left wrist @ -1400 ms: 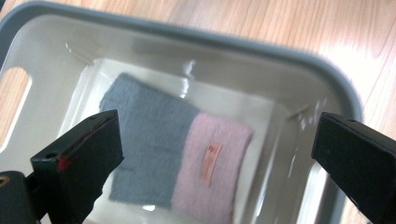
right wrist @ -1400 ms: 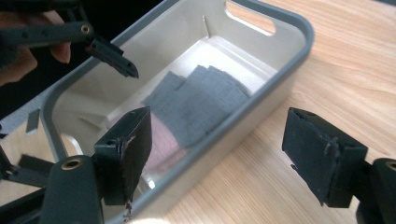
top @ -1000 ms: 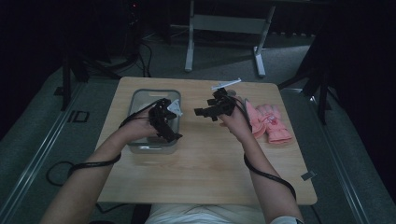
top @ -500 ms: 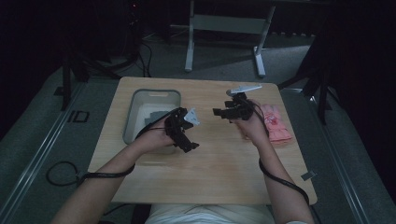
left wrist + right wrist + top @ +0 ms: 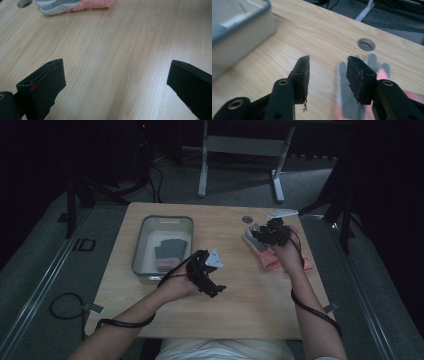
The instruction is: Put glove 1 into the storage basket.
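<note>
1 glove binned, 1 glove left to fetch.

On the table (image 5: 235,305), the bin (image 5: 141,251) holds a glove (image 5: 168,254); my left gripper (image 5: 212,281) is spread and carries nothing, while my right gripper (image 5: 328,72), jaws closing but not yet gripping, hangs over the pink glove (image 5: 272,260).

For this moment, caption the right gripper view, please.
Right tool, jaws parted, closing over the grey-and-pink glove on the wooden table.
</note>
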Available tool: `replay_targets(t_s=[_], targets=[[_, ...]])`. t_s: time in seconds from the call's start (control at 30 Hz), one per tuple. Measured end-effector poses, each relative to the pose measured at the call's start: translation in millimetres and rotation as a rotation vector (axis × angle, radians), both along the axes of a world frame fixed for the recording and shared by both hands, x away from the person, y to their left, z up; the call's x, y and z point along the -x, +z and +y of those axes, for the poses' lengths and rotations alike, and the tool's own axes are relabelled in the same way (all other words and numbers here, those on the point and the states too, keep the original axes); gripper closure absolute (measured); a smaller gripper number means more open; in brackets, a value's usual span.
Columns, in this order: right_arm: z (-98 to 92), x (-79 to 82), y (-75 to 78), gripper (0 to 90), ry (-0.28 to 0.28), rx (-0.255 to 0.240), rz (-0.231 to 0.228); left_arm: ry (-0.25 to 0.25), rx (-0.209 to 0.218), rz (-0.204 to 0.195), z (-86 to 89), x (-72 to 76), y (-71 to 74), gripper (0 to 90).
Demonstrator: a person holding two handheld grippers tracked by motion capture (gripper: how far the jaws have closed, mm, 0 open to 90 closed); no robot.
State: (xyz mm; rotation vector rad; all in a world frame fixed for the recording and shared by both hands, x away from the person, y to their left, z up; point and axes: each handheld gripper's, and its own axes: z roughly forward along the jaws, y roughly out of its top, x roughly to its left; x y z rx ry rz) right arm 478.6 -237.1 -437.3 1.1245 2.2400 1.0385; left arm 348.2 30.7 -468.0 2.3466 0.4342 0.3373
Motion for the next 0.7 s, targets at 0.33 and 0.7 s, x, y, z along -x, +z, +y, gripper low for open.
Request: replay_targets(t_s=[0.33, 0.7], targets=[[-4.8, -18.1, -22.0, 59.4, 0.001, 0.149, 0.023, -0.005, 0.039, -0.018, -3.7, 26.3, -29.9, 1.6], [-9.9, -44.3, -59.9, 63.1, -0.014, 0.24, 0.127, -0.089, 0.005, -0.025, 0.8, 47.6, -64.1, 1.5]])
